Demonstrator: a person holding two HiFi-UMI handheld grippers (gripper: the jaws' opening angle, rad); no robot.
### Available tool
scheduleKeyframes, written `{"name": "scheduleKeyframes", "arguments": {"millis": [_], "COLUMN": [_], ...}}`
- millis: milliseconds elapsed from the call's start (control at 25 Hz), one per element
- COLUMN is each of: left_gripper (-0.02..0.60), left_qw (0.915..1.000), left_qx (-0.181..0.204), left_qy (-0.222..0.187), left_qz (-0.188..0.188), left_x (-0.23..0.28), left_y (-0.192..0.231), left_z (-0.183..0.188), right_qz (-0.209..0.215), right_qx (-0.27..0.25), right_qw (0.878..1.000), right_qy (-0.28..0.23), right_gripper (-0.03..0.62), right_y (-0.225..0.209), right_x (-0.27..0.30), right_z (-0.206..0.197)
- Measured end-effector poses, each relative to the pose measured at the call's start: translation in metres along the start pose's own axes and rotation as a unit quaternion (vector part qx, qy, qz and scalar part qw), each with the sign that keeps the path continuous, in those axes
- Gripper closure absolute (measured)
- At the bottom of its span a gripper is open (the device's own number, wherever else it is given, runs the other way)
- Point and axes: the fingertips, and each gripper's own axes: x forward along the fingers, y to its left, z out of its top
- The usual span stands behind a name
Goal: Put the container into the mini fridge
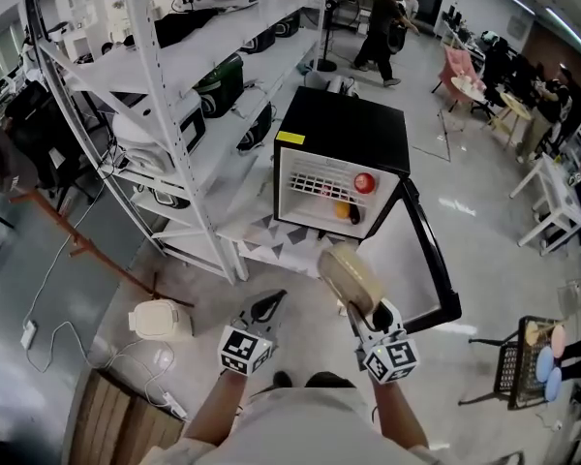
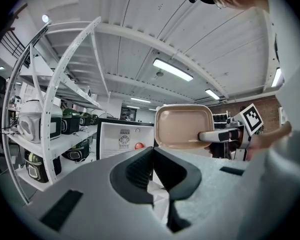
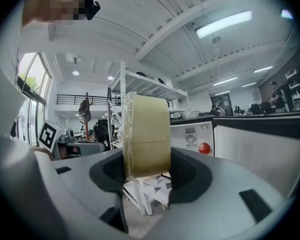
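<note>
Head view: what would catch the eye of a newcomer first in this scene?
The black mini fridge stands open, its door swung to the right, with a red round thing inside. Just before it, the right tool grips a beige container on edge. The left tool is shut and empty.

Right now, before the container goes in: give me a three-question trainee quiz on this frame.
1. True or false: the mini fridge has its door swung open.
2. The right gripper is shut on: A a cable, B the container, C nothing.
3. Fill in: the left gripper has its jaws ____, with nothing between them.
Key: 1 true; 2 B; 3 shut.
</note>
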Motion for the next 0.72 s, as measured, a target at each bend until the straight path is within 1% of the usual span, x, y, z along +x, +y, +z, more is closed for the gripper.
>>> {"name": "scheduleKeyframes", "arguments": {"millis": [200, 440, 720], "left_gripper": [0.577, 0.577, 0.577], "left_qw": [1.0, 0.9999, 0.9999], "left_qx": [-0.004, -0.012, -0.012], "left_qy": [0.002, 0.006, 0.009], "left_qz": [-0.007, -0.005, 0.004], "left_x": [0.005, 0.015, 0.033], "left_y": [0.009, 0.022, 0.042], "left_z": [-0.002, -0.007, -0.002], "right_qz": [-0.008, -0.017, -0.03], "right_qx": [0.001, 0.0, -0.002], "right_qw": [1.0, 1.0, 0.999], "right_qy": [-0.001, 0.002, -0.017], "right_gripper": [0.37, 0.37, 0.37], "right_y": [-0.002, -0.009, -0.028], "right_x": [0.011, 0.026, 0.052], "right_z": [0.0, -0.001, 0.009]}}
